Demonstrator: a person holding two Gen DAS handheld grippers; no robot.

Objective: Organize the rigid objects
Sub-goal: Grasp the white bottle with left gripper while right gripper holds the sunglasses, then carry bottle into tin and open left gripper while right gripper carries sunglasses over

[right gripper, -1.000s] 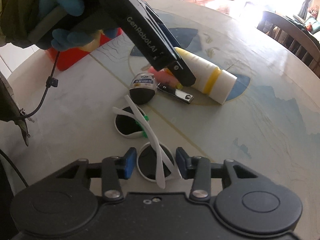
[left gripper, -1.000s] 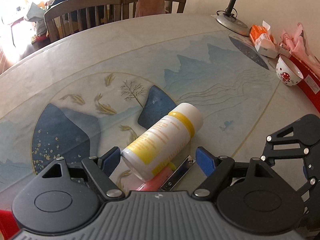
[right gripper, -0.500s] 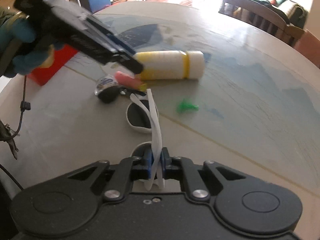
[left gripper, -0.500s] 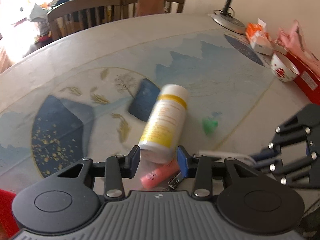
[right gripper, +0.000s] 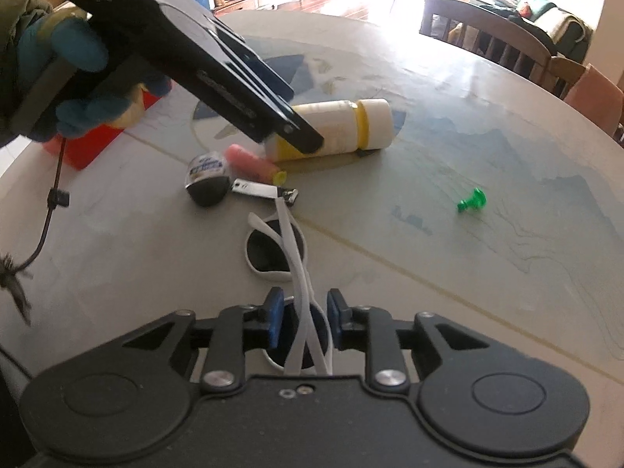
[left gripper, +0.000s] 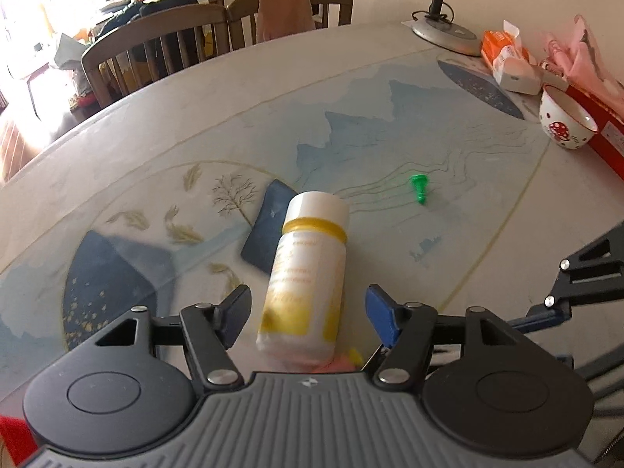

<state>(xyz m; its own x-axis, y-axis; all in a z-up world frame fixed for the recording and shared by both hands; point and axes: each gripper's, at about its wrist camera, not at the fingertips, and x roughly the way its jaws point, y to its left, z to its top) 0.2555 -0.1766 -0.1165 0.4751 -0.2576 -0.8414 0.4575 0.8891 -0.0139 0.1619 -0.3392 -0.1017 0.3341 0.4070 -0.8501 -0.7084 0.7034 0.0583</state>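
A white bottle with yellow band and label [left gripper: 308, 269] lies on its side on the table between the fingers of my open left gripper [left gripper: 308, 316], which do not touch it; it also shows in the right wrist view [right gripper: 339, 126]. White-framed sunglasses [right gripper: 279, 247] lie on the table, their folded arms passing between the fingers of my open right gripper [right gripper: 302, 321]. A pink tube [right gripper: 251, 160], a nail clipper [right gripper: 265, 191] and a small dark oval object [right gripper: 208, 179] lie beside the bottle. A green pin-like piece [right gripper: 472, 201] lies apart.
The round table carries a painted mat [left gripper: 390, 136]. At its far right stand a lamp base [left gripper: 444, 33], an orange-white box [left gripper: 507, 60], a mushroom-print bowl [left gripper: 565, 126] and a red box [left gripper: 600, 124]. Another red box [right gripper: 93, 142] sits left. Chairs [left gripper: 156, 46] stand behind.
Both grippers have opened: the left let go of the bottle, the right let go of the sunglasses arm. The green piece lies farther from the sunglasses.
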